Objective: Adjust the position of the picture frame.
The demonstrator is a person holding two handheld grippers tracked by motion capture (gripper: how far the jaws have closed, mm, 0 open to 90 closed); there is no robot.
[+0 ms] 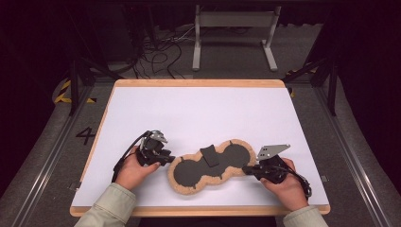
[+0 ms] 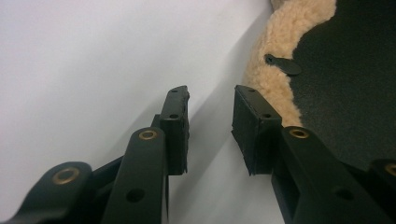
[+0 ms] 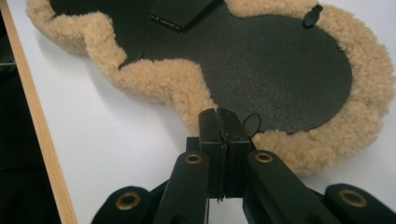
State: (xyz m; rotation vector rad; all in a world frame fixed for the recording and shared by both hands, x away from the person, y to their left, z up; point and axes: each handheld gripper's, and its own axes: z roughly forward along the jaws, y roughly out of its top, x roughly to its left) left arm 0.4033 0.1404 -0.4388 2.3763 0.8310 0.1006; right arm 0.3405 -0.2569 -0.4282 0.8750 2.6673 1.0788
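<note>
Near 6 o'clock edge of white tabletop (image 1: 198, 113): fleece-edged black pad (image 1: 210, 165), peanut-shaped, lying flat, black face up; small black flap (image 1: 209, 155) across its waist. Left hand-held gripper (image 1: 166, 159) at pad's 9 o'clock end, jaws parted, nothing between pads, fleece just beside one jaw. Right hand-held gripper (image 1: 247, 169) at pad's 3 o'clock end, jaws clenched together at fleece rim beside small black tab (image 3: 252, 124); whether fleece is pinched, cannot tell.

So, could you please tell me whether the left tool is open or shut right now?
Open. The left tool shows a clear gap of white table between its jaws, with nothing gripped; the fleece-edged black pad lies beside it.
</note>
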